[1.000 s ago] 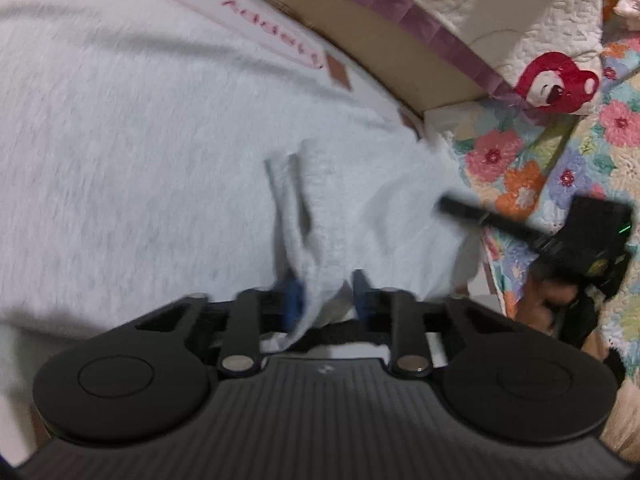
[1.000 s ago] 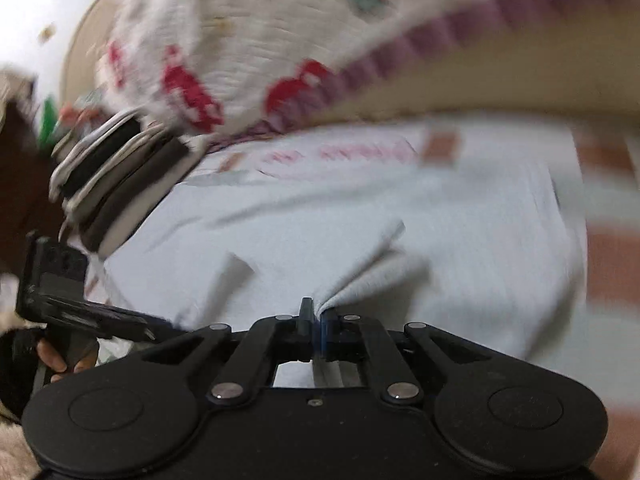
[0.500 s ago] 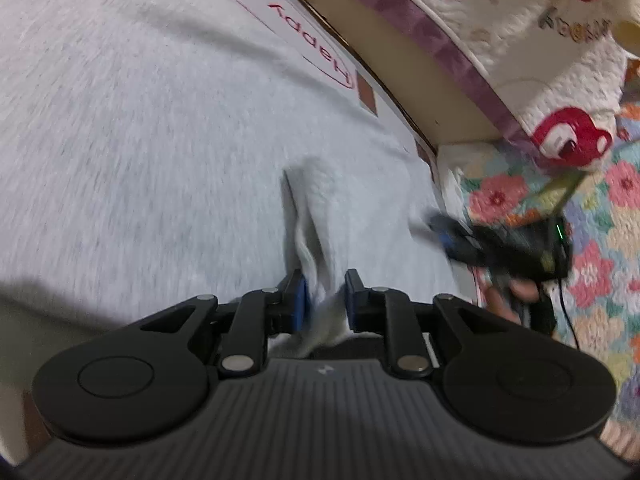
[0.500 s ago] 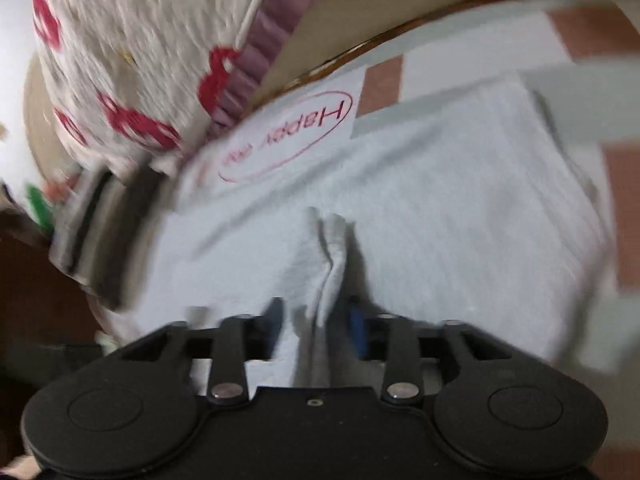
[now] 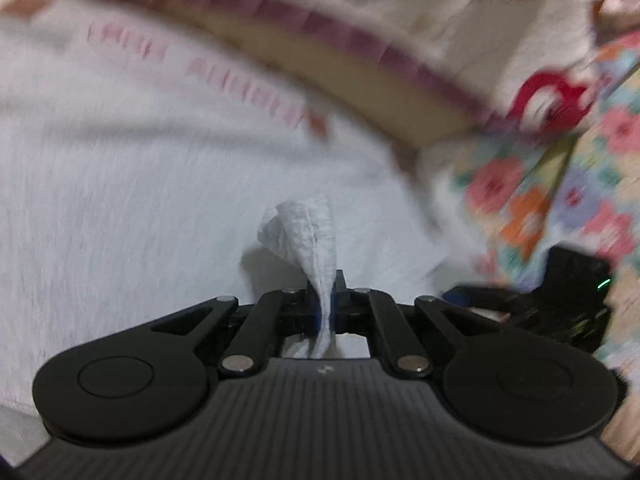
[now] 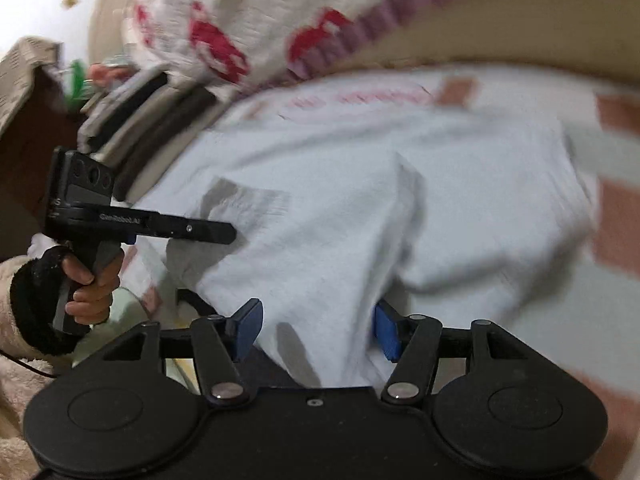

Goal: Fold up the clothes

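A light grey garment point(image 6: 420, 184) lies spread on a white mat with pink lettering. In the left wrist view my left gripper point(image 5: 325, 300) is shut on a raised pinch of the garment's fabric point(image 5: 304, 236). In the right wrist view my right gripper point(image 6: 318, 330) stands open, its blue pads point(image 6: 248, 326) on either side of a near fold of the garment without pressing it. That view also shows the left gripper point(image 6: 224, 234) over the garment's left part, held by a hand point(image 6: 90, 286). The right gripper point(image 5: 472, 296) shows blurred at the right of the left wrist view.
A quilt with red figures and purple trim point(image 6: 224, 40) lies behind the mat. A floral quilt point(image 5: 560, 184) is on the right. A stack of dark and white folded items point(image 6: 152, 120) sits at the back left. The mat has brown squares point(image 6: 616, 108).
The right gripper went from shut on the garment to wide open, letting the fabric go. The left gripper's fingers closed from slightly apart to pinching the fabric. Both views swung.
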{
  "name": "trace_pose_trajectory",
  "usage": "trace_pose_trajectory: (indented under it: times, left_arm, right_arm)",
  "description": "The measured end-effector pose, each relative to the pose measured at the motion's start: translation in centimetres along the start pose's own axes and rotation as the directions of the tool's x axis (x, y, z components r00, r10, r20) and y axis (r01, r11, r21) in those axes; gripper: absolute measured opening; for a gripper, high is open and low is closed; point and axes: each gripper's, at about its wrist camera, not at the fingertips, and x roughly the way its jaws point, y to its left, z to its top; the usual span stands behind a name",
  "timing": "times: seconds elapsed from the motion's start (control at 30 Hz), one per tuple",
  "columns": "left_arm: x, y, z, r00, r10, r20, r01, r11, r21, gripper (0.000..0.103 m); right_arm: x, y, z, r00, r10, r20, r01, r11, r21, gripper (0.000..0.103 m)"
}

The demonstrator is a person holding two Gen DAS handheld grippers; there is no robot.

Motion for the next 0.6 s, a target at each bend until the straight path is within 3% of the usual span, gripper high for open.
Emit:
trace_pose_trajectory:
  times: [0.13, 0.23, 0.37, 0.4, 0.43, 0.47, 0.6]
  left_arm:
    - [-2.6, 2.4, 0.4, 0.989, 0.065, 0.134, -0.041, 0.984, -0.173, 0.003]
    - [-2.3, 5.4, -0.4, 0.989, 0.106, 0.102, -0.074, 0.958, -0.278, 0.003]
    - [-1.7, 7.0, -1.4, 0.993, 0.097, 0.066, -0.07, 0.942, -0.327, 0.003]
    - [-1.6, 7.0, -1.2, 0.993, 0.093, 0.071, -0.065, 0.942, -0.33, 0.003]
    - [-1.6, 7.1, -1.1, 0.993, 0.087, 0.078, -0.056, 0.94, -0.336, 0.003]
    - [-1.7, 7.0, -0.9, 0.994, 0.077, 0.082, -0.045, 0.939, -0.341, 0.003]
    - [-2.1, 6.2, -0.7, 0.998, 0.019, 0.051, -0.002, 0.952, -0.305, 0.003]
  right_arm:
    - [1.5, -0.6, 1.5, 0.997, 0.07, -0.035, -0.069, 0.997, 0.019, 0.064]
    - [2.6, -1.4, 2.5, 0.99, 0.114, -0.081, -0.111, 0.993, 0.04, 0.064]
    - [2.9, -0.8, 2.3, 0.989, 0.04, -0.141, -0.053, 0.995, -0.088, 0.064]
    - [2.9, -0.5, 2.3, 0.99, 0.02, -0.139, -0.036, 0.992, -0.117, 0.055]
    - [2.8, -0.4, 2.4, 0.989, 0.006, -0.144, -0.026, 0.99, -0.139, 0.027]
    - [2.6, -0.5, 2.7, 0.984, 0.009, -0.176, -0.034, 0.99, -0.137, 0.018]
    - [1.6, -1.0, 4.1, 0.954, 0.023, -0.298, -0.064, 0.99, -0.129, 0.014]
